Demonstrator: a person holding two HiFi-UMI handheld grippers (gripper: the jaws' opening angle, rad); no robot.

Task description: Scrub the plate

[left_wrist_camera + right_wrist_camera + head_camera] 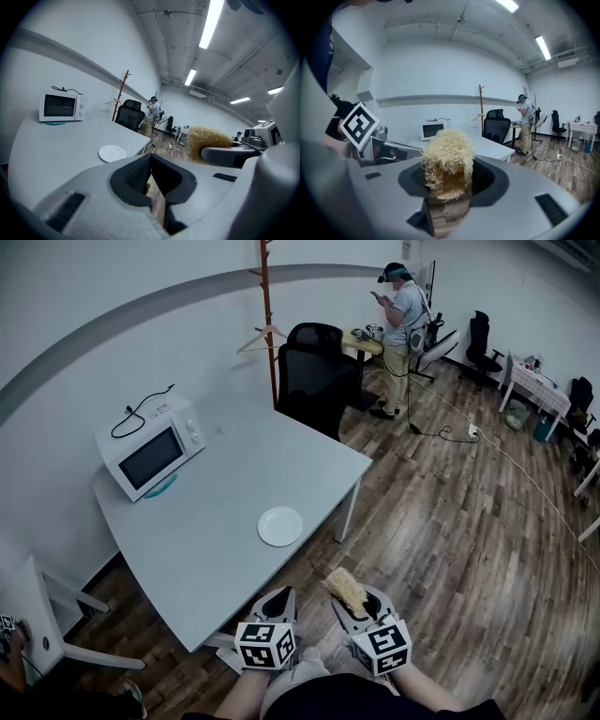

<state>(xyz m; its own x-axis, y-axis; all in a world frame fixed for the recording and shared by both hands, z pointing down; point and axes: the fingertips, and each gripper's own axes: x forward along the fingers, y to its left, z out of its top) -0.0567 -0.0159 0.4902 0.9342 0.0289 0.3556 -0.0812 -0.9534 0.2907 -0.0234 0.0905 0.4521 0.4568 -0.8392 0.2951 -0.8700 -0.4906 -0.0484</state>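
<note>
Near the surface's (206, 531) right edge: white plate (280, 526), lying flat | near side, off the surface: left gripper (150, 174) jaws pressed together, nothing between | right gripper (447, 185) clamped on a straw-coloured fibrous scrubber (447, 157) | far left: microwave (150, 448)

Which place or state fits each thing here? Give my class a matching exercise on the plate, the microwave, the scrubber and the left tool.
Things:
1. plate
2. microwave
3. scrubber
4. left tool

Places or states:
A. shut, with nothing in it
B. gripped in the right tool
C. at the far left corner of the table
D. lying flat on the table, near its front edge

Pairs: 1-D, 2-C, 3-B, 4-A.
</note>
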